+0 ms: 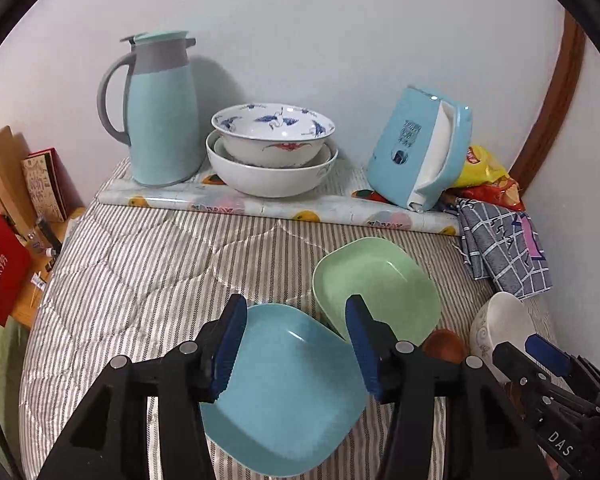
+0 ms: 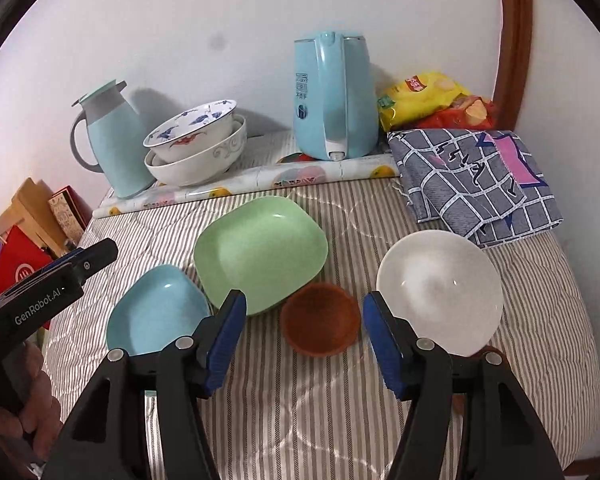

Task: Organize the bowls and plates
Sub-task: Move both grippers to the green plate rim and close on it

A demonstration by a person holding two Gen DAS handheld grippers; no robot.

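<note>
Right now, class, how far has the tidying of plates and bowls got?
Done: two patterned bowls are nested by the wall. In hand: nothing; the left gripper is open over the blue plate, and the right gripper is open near the brown bowl. Left: the green plate, the white bowl and those two lie loose.

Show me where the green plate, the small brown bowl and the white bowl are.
green plate (image 2: 260, 252), right wrist view, middle of its inner face.
small brown bowl (image 2: 320, 318), right wrist view, inside of the bowl.
white bowl (image 2: 440, 292), right wrist view, inner bottom.
</note>
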